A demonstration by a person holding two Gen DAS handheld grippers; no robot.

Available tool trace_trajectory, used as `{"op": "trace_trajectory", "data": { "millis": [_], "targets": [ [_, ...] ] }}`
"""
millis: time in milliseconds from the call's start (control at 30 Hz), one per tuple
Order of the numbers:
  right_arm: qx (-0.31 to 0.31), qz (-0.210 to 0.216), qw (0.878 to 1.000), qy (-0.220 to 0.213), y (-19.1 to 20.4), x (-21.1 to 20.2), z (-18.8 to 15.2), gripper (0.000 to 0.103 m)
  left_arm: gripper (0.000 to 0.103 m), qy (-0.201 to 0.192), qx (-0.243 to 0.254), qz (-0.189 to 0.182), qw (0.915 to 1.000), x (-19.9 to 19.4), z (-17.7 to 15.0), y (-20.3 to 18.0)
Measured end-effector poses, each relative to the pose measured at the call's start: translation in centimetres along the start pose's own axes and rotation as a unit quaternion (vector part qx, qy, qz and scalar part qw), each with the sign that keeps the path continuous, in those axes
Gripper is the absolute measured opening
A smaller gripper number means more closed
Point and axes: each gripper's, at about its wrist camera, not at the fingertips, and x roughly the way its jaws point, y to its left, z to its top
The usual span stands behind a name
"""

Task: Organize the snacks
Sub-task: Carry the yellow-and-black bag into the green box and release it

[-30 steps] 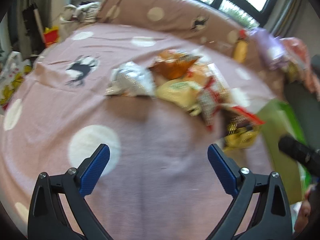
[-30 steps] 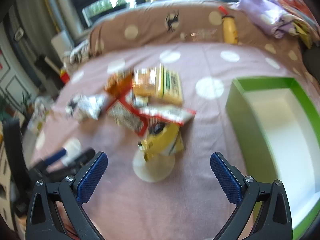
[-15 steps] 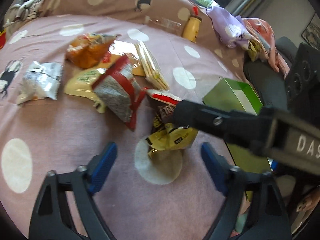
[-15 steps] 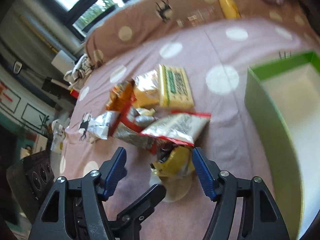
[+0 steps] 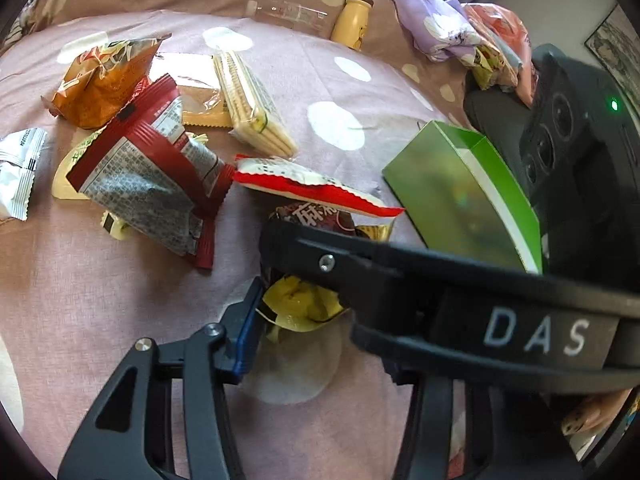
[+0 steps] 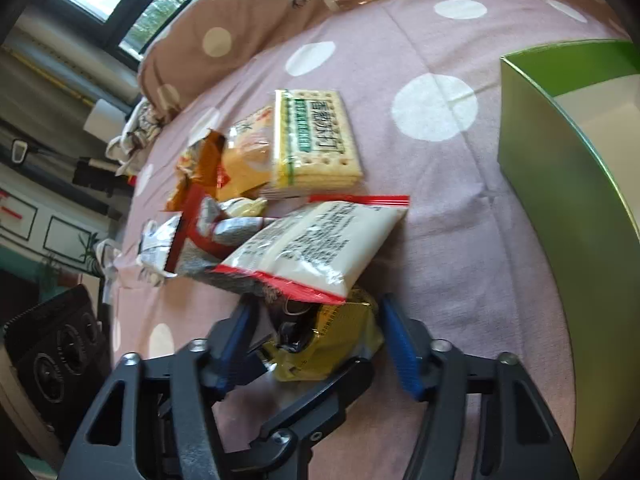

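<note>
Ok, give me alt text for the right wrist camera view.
The right gripper straddles a yellow snack packet on a pink dotted bedspread, its jaws open. More snacks are piled behind it, and a green box stands at right.

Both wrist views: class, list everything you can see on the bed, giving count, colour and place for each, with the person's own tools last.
Yellow foil snack packet: one, yellow, nearest, between both grippers' fingers.
White red-edged snack bag: one, overlapping the yellow packet.
Red and silver snack bag: one, left of the white bag.
Cracker pack: one, cream with green print, behind the pile.
Orange crinkled bag: one, far left.
White small packet: one, left edge.
Green open box: one, white inside, right side.
Yellow bottle: one, by the pillow.
Pink dotted bedsheet: one, underneath.
Left gripper: black, blue pads.
Right gripper: black, blue pads.
</note>
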Motion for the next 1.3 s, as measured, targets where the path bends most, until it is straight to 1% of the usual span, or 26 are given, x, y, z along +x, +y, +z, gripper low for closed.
{"op": "trace_trajectory", "data": {
  "millis": [100,167,333,567,700,800,933,1100,1300],
  "targets": [
    [-0.016,-0.004,1.000,-0.012,0.6,-0.7,-0.6,0.053,0.044,-0.016,0.008,0.008,0.9998,-1.1,0.1,-1.1],
    [-0.024,-0.001,0.999,-0.028,1.0,-1.8,-1.1,0.053,0.044,-0.031,0.017,0.012,0.9993,-2.3,0.2,-2.0],
    [-0.051,0.018,0.996,-0.071,2.7,-4.9,-1.8,0.053,0.044,-0.080,0.041,0.028,0.9955,-5.3,-0.3,-3.9],
    [-0.078,0.052,0.988,-0.121,4.2,-8.4,-2.2,0.053,0.044,-0.121,0.080,0.060,0.9877,-8.0,-0.1,-6.4],
    [-0.076,0.065,0.984,-0.148,4.2,-10.2,-2.6,0.053,0.044,-0.133,0.100,0.068,0.9838,-8.6,0.0,-8.0],
    [-0.078,0.064,0.981,-0.163,4.2,-11.2,-2.9,0.053,0.044,-0.141,0.115,0.064,0.9812,-8.9,0.0,-8.6],
    [-0.075,0.060,0.979,-0.178,3.8,-12.2,-2.8,0.053,0.044,-0.148,0.123,0.057,0.9797,-8.6,0.1,-9.4],
    [-0.057,0.057,0.978,-0.193,2.2,-13.3,-2.7,0.053,0.044,-0.143,0.145,0.051,0.9777,-7.7,0.2,-11.0],
    [-0.029,0.041,0.974,-0.220,0.0,-15.2,-3.0,0.053,0.044,-0.131,0.180,0.027,0.9745,-6.0,0.7,-13.3]
  ]
}}
